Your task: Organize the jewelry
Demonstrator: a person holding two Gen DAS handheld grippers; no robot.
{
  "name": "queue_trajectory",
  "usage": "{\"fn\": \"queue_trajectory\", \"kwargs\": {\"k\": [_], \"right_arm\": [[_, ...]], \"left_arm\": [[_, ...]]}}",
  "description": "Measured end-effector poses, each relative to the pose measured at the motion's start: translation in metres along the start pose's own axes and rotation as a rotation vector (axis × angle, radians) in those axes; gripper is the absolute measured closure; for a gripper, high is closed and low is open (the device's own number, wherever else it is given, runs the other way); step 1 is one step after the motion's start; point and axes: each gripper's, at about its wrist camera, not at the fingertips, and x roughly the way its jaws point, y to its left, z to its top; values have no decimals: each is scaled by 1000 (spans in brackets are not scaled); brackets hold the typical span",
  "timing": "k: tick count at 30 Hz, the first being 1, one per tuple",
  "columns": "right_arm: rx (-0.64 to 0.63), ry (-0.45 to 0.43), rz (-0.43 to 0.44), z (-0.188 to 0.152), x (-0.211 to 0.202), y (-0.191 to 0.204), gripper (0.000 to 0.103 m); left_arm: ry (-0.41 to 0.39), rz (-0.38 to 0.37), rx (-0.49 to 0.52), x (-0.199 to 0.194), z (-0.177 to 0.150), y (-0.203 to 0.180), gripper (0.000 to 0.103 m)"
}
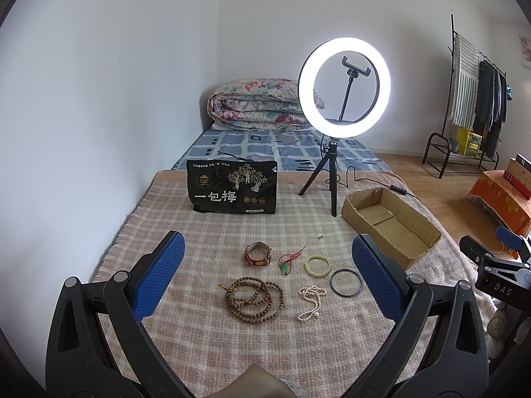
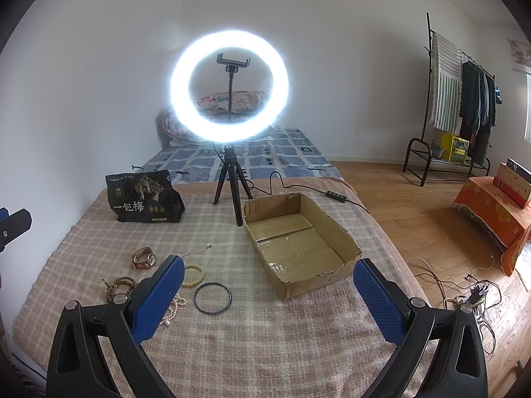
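Several jewelry pieces lie on the plaid blanket: a brown-strap watch, a red-cord green pendant, a yellow bead bracelet, a black bangle, a wooden bead string, a pearl necklace and a tiny piece. An empty cardboard box stands to their right. My left gripper is open above the jewelry. My right gripper is open, near the box, with the bangle and watch to its left.
A lit ring light on a tripod and a black snack bag stand at the blanket's far side. A cable with a switch runs past the box. Wooden floor with loose cables lies to the right.
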Motion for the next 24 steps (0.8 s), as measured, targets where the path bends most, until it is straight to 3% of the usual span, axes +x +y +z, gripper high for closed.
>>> {"fn": "queue_trajectory", "kwargs": {"k": [24], "right_arm": [[0,15,-3,-4,4,2,0]], "left_arm": [[20,6,-9,5,-10,8,0]]}}
